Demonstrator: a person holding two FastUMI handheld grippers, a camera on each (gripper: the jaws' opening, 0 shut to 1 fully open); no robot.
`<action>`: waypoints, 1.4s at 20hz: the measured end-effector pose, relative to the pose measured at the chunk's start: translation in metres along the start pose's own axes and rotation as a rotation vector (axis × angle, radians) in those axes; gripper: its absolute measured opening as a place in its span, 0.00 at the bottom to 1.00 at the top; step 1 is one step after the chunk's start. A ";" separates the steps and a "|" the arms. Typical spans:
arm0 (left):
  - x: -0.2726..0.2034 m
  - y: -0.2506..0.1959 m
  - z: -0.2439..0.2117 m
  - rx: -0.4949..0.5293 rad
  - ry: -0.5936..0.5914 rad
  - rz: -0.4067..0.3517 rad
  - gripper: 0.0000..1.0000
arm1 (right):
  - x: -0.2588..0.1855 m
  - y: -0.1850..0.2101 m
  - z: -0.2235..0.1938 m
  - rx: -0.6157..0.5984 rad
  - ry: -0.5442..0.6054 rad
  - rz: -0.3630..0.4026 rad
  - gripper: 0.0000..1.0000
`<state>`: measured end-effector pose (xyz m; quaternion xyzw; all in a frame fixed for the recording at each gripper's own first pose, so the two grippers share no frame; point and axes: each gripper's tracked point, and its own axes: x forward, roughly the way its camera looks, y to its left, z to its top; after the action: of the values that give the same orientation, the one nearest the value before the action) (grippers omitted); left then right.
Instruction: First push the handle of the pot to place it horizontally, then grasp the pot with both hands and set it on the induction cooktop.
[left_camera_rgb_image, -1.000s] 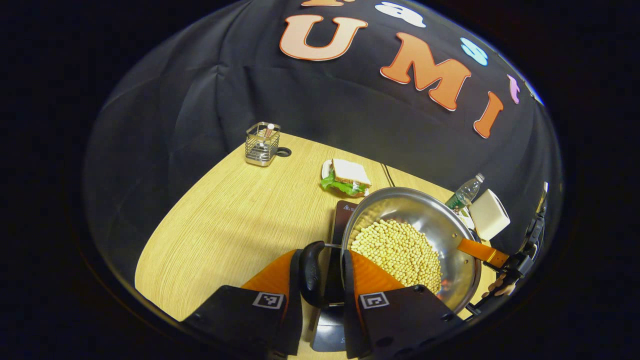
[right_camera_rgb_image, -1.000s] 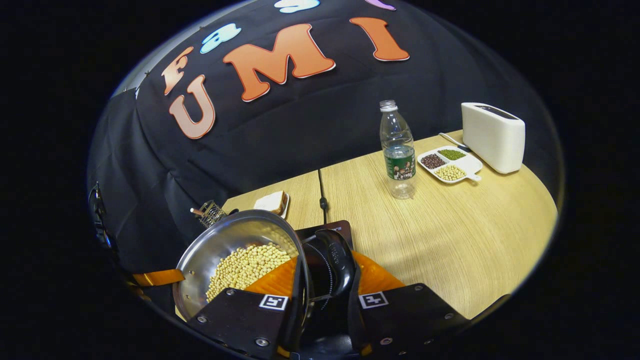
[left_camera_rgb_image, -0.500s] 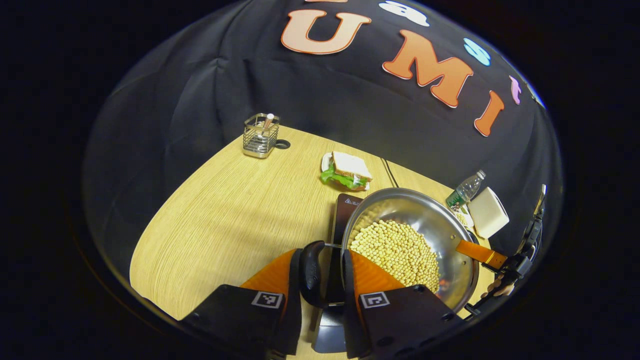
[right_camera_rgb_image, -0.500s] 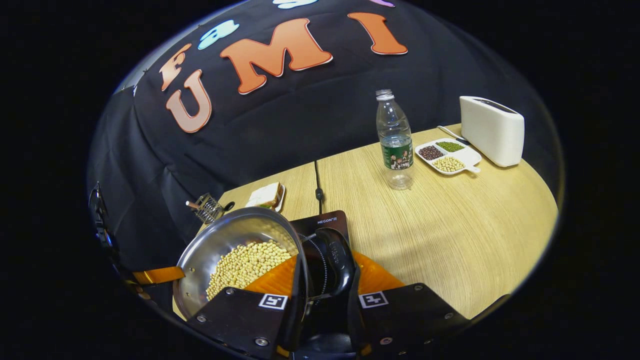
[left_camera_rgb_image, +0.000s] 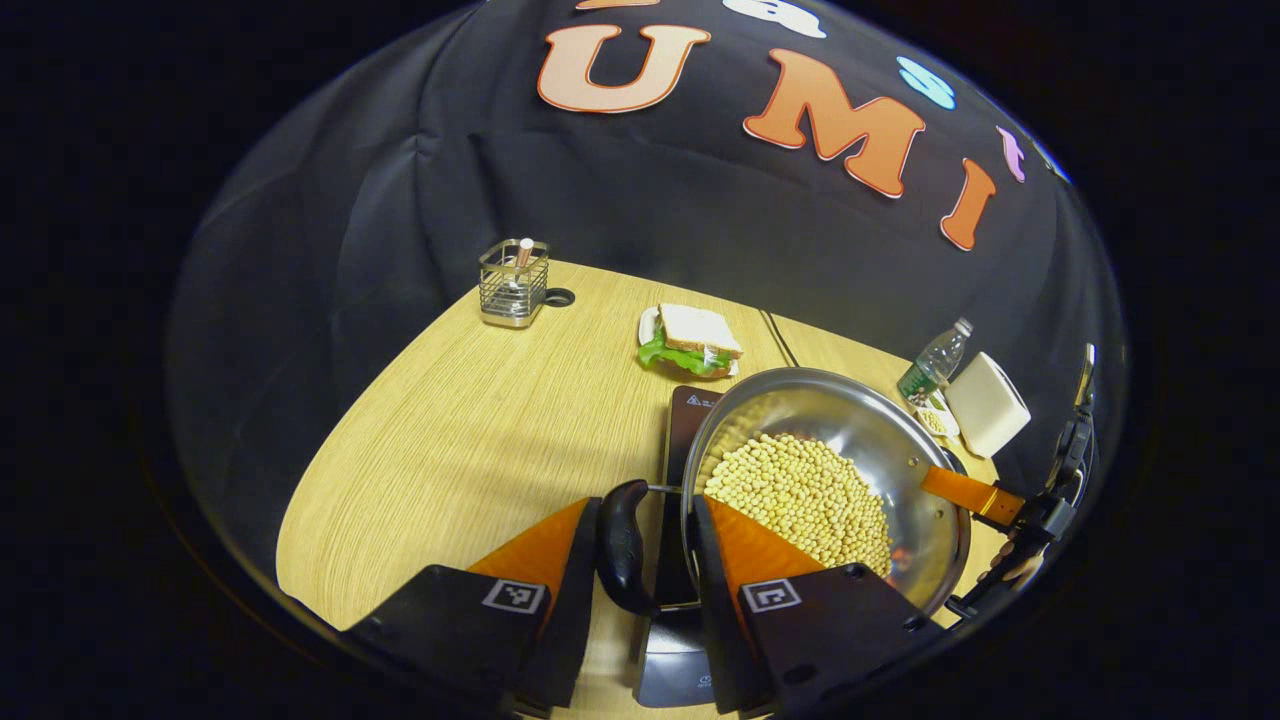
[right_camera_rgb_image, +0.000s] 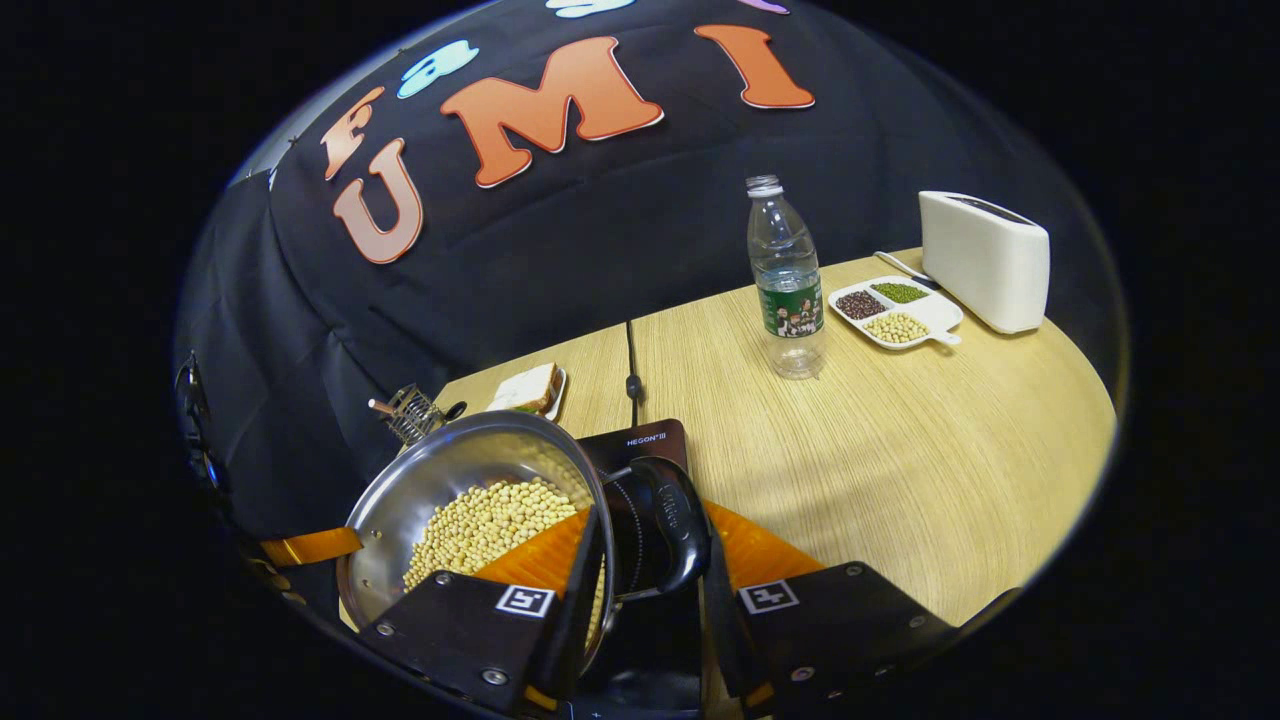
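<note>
A steel pot (left_camera_rgb_image: 830, 420) holding soybeans (left_camera_rgb_image: 800, 500) sits on the black induction cooktop (left_camera_rgb_image: 690, 412) with its rim level. My left gripper (left_camera_rgb_image: 645, 505) straddles the pot's black side handle (left_camera_rgb_image: 622, 545), one finger outside the handle and the other inside the pot wall, the jaws slightly parted. In the right gripper view, my right gripper (right_camera_rgb_image: 652, 512) straddles the opposite handle (right_camera_rgb_image: 670, 530) of the pot (right_camera_rgb_image: 470, 460) the same way, also slightly parted. The cooktop (right_camera_rgb_image: 645, 440) shows beyond that handle.
On the wooden table (left_camera_rgb_image: 460, 430) lie a sandwich on a plate (left_camera_rgb_image: 695, 340) and a wire holder (left_camera_rgb_image: 512, 283) at the back. A water bottle (right_camera_rgb_image: 787, 280), a divided tray of beans (right_camera_rgb_image: 895, 315) and a white toaster (right_camera_rgb_image: 985, 260) stand to the right. The cooktop's cable (right_camera_rgb_image: 632, 370) runs toward the wall.
Both grippers' fingers have spread a little wider around the pot's handles. The pot has settled slightly lower and stays over the cooktop.
</note>
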<state>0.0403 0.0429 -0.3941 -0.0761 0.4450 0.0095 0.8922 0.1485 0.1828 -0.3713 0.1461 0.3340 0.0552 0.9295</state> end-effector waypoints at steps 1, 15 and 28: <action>0.002 0.000 0.000 0.004 -0.001 0.008 0.56 | -0.001 0.000 -0.001 0.010 0.006 0.000 0.55; -0.045 -0.016 0.064 0.058 -0.207 0.106 0.99 | -0.100 -0.056 0.096 -0.031 -0.211 -0.070 0.95; -0.302 -0.104 0.202 0.150 -0.767 -0.027 0.99 | -0.339 -0.088 0.229 -0.197 -0.651 -0.149 0.94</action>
<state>0.0264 -0.0152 -0.0209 -0.0075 0.0776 -0.0072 0.9969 0.0333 -0.0227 -0.0254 0.0409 0.0229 -0.0304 0.9984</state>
